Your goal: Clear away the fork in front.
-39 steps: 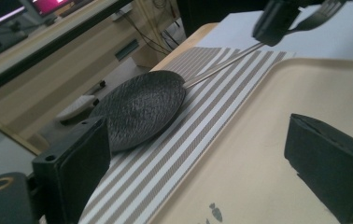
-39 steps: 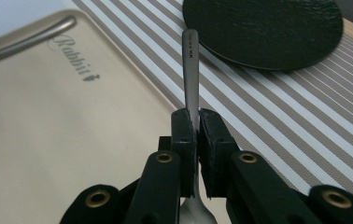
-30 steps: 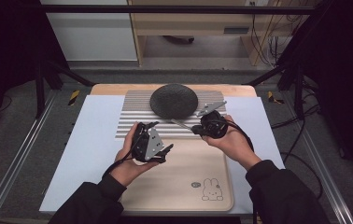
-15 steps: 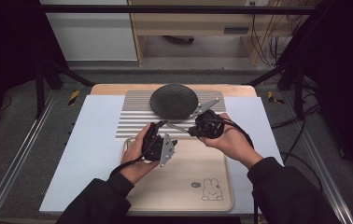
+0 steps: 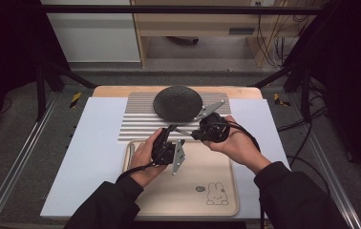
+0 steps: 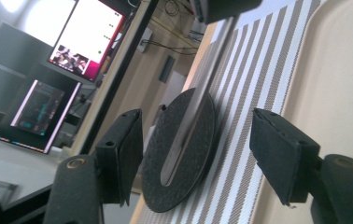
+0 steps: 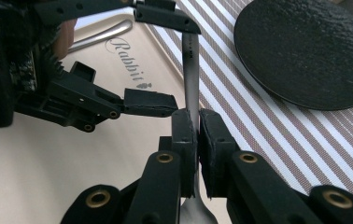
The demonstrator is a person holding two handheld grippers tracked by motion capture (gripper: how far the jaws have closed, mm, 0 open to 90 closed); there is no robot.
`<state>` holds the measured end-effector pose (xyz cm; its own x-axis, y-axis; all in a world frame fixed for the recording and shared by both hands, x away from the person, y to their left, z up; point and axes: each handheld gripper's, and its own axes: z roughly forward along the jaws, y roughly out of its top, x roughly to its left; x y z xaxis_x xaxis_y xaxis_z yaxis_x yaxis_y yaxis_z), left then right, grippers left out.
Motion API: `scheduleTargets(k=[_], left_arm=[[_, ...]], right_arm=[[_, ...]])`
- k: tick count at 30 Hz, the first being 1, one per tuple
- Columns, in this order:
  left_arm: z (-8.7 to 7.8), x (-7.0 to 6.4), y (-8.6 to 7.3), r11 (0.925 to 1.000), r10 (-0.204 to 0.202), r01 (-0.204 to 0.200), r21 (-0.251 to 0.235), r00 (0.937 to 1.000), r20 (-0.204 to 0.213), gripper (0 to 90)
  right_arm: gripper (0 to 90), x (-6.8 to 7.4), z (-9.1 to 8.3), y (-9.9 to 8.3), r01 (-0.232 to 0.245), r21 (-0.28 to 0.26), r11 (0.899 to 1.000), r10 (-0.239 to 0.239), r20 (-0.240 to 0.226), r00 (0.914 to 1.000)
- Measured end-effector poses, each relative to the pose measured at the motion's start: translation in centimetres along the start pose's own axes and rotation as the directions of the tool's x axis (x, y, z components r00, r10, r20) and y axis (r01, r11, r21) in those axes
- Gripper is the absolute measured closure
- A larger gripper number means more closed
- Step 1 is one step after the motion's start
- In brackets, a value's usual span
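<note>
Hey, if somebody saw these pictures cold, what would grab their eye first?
Probably the right gripper, clamped on a slim metal utensil handle over the striped mat, with the open left gripper set around that handle. Next, the round black plate at the mat's far edge, and the beige rabbit tray nearest the person.

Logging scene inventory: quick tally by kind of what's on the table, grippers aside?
Black round plate: 1
Striped placemat: 1
Wooden tray: 1
Metal utensils: 2, one clamped in the right gripper, one lying on the tray
White table sheet: 1
Total: 6
</note>
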<state>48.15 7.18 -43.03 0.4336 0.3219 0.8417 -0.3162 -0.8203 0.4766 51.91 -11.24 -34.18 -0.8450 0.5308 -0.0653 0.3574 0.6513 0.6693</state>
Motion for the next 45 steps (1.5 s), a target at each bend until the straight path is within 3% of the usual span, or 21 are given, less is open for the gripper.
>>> scheduleTargets(k=[10, 24, 36, 45], left_arm=[[-0.42, -0.06, 0.40, 0.9992, 0.036, -0.036, -0.016, 0.9988, -0.034, 49.6], [-0.40, -0.44, 0.62, 0.9960, 0.089, -0.089, -0.008, 0.9954, -0.035, 65.0], [-0.51, -0.47, 0.89, 0.9952, 0.097, -0.097, -0.008, 0.9940, -0.052, 73.0], [-0.59, -0.47, 0.91, 0.9945, 0.104, -0.104, -0.007, 0.9938, -0.040, 79.5]], right_arm=[[85.5, 0.49, -0.18, 0.09, 0.012, 0.002, 1.000, -0.012, -0.016, 0.9998], [85.5, 0.57, -0.31, 0.08, 0.022, 0.005, 1.000, -0.022, -0.022, 0.9995], [85.5, 0.51, -0.10, 0.09, 0.013, 0.008, 1.000, -0.013, -0.033, 0.9994], [85.5, 0.56, -0.07, 0.21, 0.016, 0.009, 1.000, -0.016, -0.041, 0.9990]])
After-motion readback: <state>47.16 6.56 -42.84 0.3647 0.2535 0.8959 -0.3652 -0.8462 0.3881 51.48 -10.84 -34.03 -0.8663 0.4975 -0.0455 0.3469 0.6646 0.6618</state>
